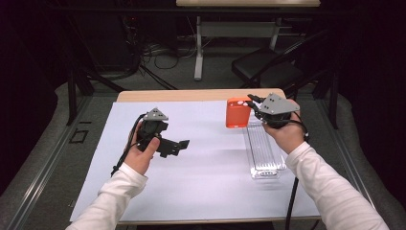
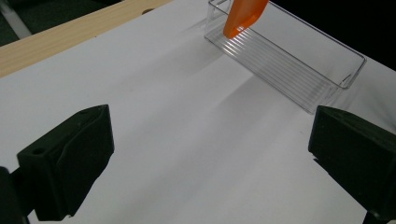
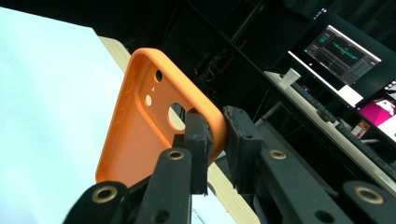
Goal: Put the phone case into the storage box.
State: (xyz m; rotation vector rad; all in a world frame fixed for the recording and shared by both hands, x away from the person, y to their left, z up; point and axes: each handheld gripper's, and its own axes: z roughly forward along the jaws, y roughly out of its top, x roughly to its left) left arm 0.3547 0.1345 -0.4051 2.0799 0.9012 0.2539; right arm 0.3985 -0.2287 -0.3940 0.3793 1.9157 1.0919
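Above the far end of the clear tray [image 1: 264, 153], an orange phone case [image 1: 238, 113] is held off the table, pinched by its edge in the nearly closed right gripper [image 1: 254, 106]. Its lower part is cut off in the left gripper view. Nothing is held by the wide-open left gripper [image 1: 179, 145] over the white sheet [image 1: 206, 177].

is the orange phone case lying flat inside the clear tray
No, the right claw grips the orange rubbery phone case by its edge, lifted above the clear ribbed plastic tray.
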